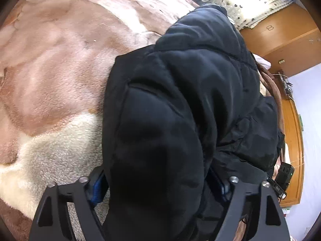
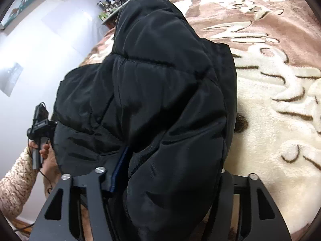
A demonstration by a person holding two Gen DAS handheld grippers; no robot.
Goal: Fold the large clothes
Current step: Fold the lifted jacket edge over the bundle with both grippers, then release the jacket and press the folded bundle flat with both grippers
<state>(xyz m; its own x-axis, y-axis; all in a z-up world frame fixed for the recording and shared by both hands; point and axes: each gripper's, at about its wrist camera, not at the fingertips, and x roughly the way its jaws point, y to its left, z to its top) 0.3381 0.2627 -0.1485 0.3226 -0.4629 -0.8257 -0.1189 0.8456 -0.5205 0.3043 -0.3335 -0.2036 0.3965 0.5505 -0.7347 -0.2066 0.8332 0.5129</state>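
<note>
The left gripper (image 1: 158,182) had its jaws spread wide, a thick fold of the black padded jacket (image 1: 180,100) bulging up between them. One blue pad (image 1: 97,190) showed just beside the fabric on the left; the other pad sat mostly hidden under the fold, so whether either pad pressed on the cloth could not be told. The gripper pointed steeply down at the bed.

The right gripper (image 2: 166,172) likewise had its jaws parted, with the jacket (image 2: 160,84) heaped between them. Its left blue pad (image 2: 120,166) lay along the fabric, edge on; the right side was buried under the puffy fold, and a firm pinch could not be confirmed. This gripper also tilted downward toward the bed.

In the right wrist view, a person's hand (image 2: 45,154) in a pale knitted sleeve (image 2: 16,182) gripped the handle of the other gripper at the jacket's left edge, the wrist angled down.

The jacket lay bunched in a thick mound on the pink and cream plush blanket (image 2: 280,100) covering the bed, stretching away from both grippers. A wooden wardrobe (image 1: 289,40) stood beyond it in the left wrist view, and a white wall (image 2: 50,40) in the right.
</note>
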